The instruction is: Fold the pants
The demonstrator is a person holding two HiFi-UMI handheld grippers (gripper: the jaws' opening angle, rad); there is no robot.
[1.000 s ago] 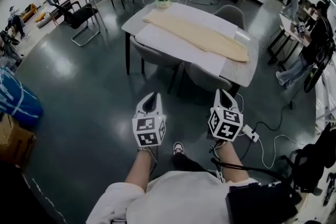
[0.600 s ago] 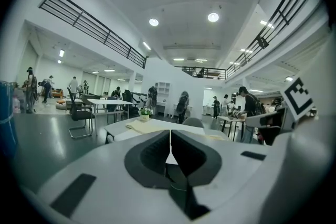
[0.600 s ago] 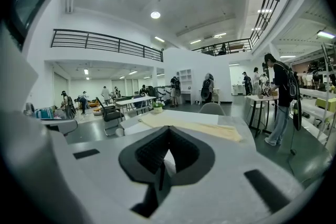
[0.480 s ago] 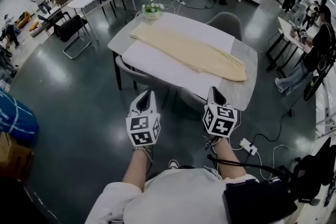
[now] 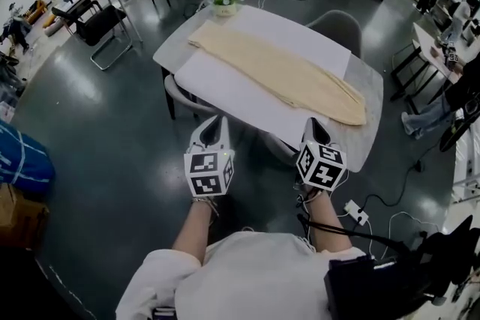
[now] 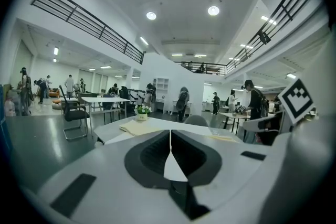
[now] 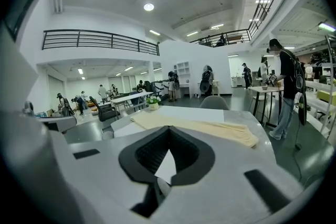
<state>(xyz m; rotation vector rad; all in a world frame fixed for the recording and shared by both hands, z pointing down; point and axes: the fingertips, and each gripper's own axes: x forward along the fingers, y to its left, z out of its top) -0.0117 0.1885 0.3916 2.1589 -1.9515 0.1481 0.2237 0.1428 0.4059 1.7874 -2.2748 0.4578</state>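
Beige pants [image 5: 281,75] lie flat and stretched out diagonally on a white sheet on the grey table [image 5: 360,139]; they also show in the right gripper view [image 7: 210,129] and partly in the left gripper view [image 6: 131,127]. My left gripper [image 5: 217,121] and right gripper [image 5: 314,124] are held side by side in the air, just short of the table's near edge, pointing at it. Both are shut with nothing between the jaws: the left gripper [image 6: 170,131] and the right gripper [image 7: 168,129] show their pads meeting in a line.
A small flower pot [image 5: 225,0] stands at the table's far left corner. Grey chairs sit at the far side [image 5: 336,23] and tucked under the near side [image 5: 184,95]. A power strip with cables [image 5: 356,211] lies on the floor at right. People stand around other tables.
The person has walked towards the table, carrying both shut grippers forward; the table and pants now sit closer and larger, with the gripper tips almost at the near edge.
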